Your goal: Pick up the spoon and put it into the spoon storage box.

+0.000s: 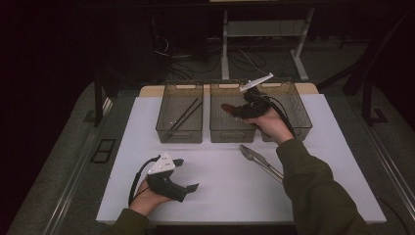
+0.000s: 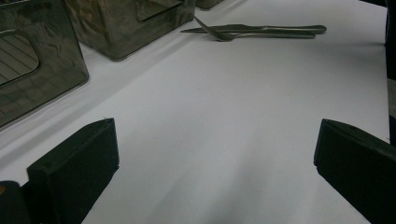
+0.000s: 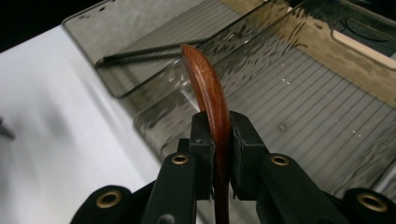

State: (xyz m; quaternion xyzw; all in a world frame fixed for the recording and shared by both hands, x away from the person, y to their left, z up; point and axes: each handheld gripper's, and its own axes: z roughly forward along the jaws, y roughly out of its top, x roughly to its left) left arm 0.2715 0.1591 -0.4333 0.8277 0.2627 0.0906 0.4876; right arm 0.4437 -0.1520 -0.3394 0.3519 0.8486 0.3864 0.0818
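My right gripper hovers over the middle smoky bin, shut on a reddish-brown wooden spoon. In the right gripper view the spoon stands edge-on, pinched between the black pads of the right gripper, with the bin's ribbed floor below it. My left gripper rests at the front left of the white mat, jaws wide open on nothing. Bare mat lies between the jaws of the left gripper in its own view.
The left bin holds black chopsticks, also seen as chopsticks beside the spoon. A third bin stands at the right. A metal fork and another metal utensil lie on the mat, the fork ahead of the left gripper.
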